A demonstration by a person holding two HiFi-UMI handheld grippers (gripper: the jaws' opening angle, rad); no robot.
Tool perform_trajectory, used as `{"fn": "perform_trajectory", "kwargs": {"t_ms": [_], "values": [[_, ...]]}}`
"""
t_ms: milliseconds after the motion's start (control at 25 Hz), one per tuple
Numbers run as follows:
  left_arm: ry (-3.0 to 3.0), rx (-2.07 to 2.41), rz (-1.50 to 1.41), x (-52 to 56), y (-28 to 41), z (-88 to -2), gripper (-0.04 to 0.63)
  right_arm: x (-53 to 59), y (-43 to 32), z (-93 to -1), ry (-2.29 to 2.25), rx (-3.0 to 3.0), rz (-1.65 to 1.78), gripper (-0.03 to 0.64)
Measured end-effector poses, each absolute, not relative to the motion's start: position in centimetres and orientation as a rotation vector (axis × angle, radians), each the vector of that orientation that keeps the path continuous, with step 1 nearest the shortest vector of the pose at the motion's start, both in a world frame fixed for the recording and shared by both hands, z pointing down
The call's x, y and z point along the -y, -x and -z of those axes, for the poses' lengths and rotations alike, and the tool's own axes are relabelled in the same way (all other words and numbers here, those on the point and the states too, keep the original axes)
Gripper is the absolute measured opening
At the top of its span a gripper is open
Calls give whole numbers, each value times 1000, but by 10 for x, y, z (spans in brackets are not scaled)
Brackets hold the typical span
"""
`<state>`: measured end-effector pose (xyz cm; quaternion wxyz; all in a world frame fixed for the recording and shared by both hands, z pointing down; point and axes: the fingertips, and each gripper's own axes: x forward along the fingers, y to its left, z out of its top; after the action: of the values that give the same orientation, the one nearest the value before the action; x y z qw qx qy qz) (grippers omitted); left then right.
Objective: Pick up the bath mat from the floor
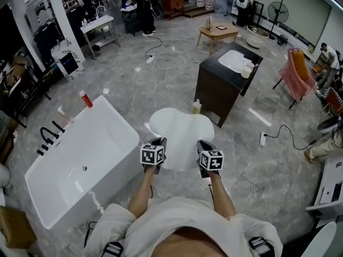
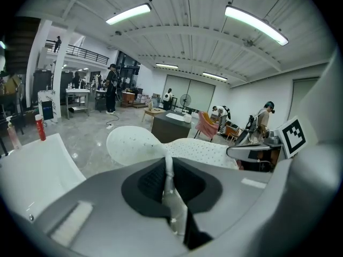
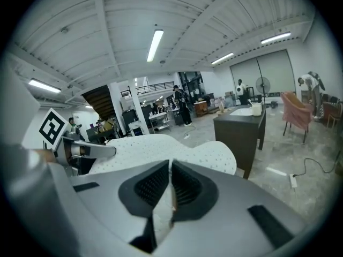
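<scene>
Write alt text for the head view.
A person holds a white bath mat above the grey floor, its near edge clamped in the left gripper and the right gripper. A white bathtub stands to the left, a dark vanity cabinet just beyond the mat.

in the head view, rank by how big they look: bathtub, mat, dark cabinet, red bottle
1. bathtub
2. dark cabinet and mat: look alike; the mat is held nearer the camera, so unsure
3. red bottle
</scene>
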<state>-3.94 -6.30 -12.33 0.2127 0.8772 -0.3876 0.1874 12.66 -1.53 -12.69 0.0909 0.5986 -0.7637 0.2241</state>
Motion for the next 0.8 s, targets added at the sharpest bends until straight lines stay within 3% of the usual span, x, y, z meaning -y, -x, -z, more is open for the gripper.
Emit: {"fn": "perform_trajectory", "kwargs": {"t_ms": [800], "values": [[-2419,1088,-502,66,49,126,28,21,-118,135,-1734,2268,-624,28]]}}
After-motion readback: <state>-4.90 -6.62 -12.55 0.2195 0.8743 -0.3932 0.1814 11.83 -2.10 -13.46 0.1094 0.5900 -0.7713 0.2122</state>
